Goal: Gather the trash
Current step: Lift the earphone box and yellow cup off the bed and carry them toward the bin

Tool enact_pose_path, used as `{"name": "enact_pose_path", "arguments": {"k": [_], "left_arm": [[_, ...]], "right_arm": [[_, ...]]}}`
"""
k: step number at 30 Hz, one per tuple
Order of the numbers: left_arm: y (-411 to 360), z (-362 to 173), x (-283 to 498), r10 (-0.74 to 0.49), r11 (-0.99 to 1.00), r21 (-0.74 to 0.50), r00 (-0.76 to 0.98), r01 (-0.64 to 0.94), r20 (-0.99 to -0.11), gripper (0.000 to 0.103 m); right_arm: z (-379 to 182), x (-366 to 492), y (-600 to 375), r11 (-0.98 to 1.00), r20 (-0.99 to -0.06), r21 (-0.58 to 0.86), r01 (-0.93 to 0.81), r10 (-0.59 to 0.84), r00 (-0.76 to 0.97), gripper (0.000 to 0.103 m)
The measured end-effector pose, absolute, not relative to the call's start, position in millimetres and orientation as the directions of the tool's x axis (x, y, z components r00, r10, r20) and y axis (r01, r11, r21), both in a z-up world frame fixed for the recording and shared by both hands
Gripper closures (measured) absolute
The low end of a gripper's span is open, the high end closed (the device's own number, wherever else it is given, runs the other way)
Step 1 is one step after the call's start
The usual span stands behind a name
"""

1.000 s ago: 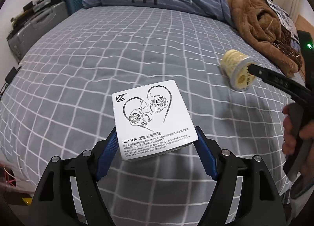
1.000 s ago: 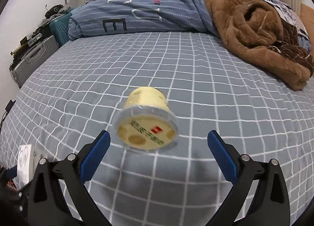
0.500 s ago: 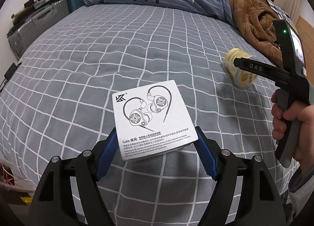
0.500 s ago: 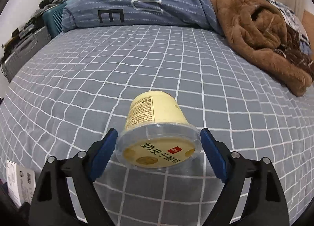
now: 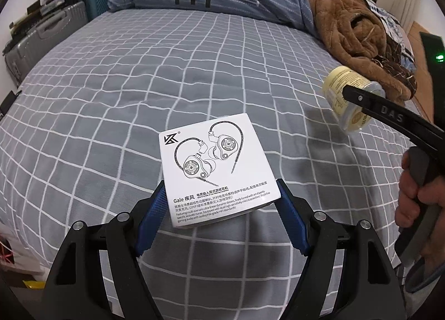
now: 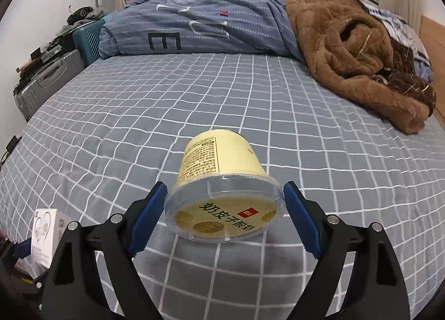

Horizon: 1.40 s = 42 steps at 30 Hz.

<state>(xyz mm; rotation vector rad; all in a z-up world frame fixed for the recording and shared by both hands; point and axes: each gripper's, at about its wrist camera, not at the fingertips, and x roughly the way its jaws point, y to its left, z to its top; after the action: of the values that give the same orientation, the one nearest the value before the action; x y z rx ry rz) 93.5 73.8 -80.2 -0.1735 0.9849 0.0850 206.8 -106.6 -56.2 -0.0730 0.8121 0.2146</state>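
Note:
A white earphone box (image 5: pixel 217 164) sits between the blue pads of my left gripper (image 5: pixel 222 185), which is shut on its near end and holds it above the grey checked bed sheet (image 5: pixel 139 83). My right gripper (image 6: pixel 225 185) is shut on a pale yellow yogurt cup (image 6: pixel 219 158), pads pressing on the clear lid rim, lid toward the camera. The cup hangs a little above the sheet with its shadow below. In the left wrist view the cup (image 5: pixel 338 83) shows at the right, behind a black finger (image 5: pixel 389 114) of the right gripper. The box (image 6: pixel 46 233) appears low on the left in the right wrist view.
A brown fleece blanket (image 6: pixel 347 50) is heaped at the bed's far right. A blue striped duvet (image 6: pixel 208 25) lies along the far end. Suitcases (image 5: pixel 41 39) stand beside the bed on the left. A person's hand (image 5: pixel 417 197) grips the right tool's handle.
The right gripper's jaws came in from wide apart onto the yogurt cup, and the cup has risen off the sheet. The left gripper and box have stayed put.

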Motion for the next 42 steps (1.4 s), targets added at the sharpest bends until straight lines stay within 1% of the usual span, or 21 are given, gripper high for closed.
{"name": "enact_pose_path", "arguments": {"k": [15, 24, 42], "left_arm": [[52, -59, 68, -0.017, 0.984, -0.116, 0.579, -0.135, -0.815, 0.029], [32, -42, 45, -0.038, 0.988, -0.122, 0.602, -0.1, -0.798, 0.029], [-1, -22, -7, -0.076, 0.992, -0.124, 0.618, -0.036, -0.783, 0.029]], "right_arm": [[-24, 144, -135, 0.977, -0.7, 0.005, -0.212, 0.155, 0.697, 0.021], [2, 101, -159, 0.98, -0.678, 0.023, -0.196, 0.16, 0.718, 0.021], [14, 24, -194, 0.986, -0.68, 0.04, -0.164, 0.148, 0.718, 0.021]]}}
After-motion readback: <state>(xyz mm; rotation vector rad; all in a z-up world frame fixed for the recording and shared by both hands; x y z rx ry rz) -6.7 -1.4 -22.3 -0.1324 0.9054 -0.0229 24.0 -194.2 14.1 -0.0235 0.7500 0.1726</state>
